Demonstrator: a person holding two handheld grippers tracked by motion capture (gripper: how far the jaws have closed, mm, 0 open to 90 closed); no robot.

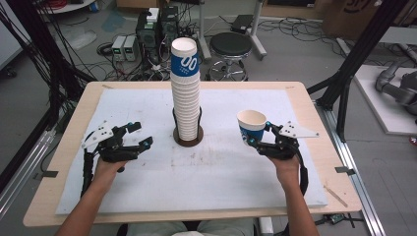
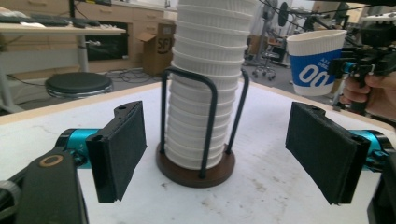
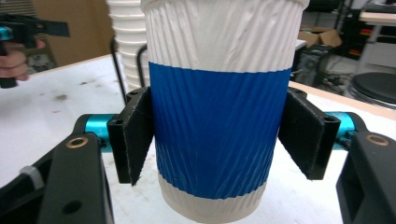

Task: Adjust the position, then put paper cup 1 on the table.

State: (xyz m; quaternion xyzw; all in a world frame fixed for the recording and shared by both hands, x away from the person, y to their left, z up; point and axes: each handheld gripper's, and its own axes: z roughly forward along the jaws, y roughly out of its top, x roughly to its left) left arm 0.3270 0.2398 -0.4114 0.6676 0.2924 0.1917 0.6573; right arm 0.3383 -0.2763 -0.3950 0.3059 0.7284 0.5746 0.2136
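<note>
A single cup [image 1: 252, 126] is held upright in the right gripper [image 1: 255, 135], off the worktop [image 1: 147, 196]; the stack [image 1: 186, 93] lies at 10 o'clock. The left gripper [image 1: 141, 135] is kept wide, empty.

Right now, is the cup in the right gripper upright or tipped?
Upright: the cup has its open mouth facing up, clamped by the right gripper.

A: What does the paper cup [image 1: 252, 127] look like?
B: White ribbed paper with a blue band, empty, mouth up, nearly upright, clamped off the worktop [image 1: 147, 191] near its right side.
A: And the cup stack [image 1: 186, 93]?
B: A tall white column, topmost cup blue-banded, standing in a dark wire holder [image 1: 187, 133] at the centre.
</note>
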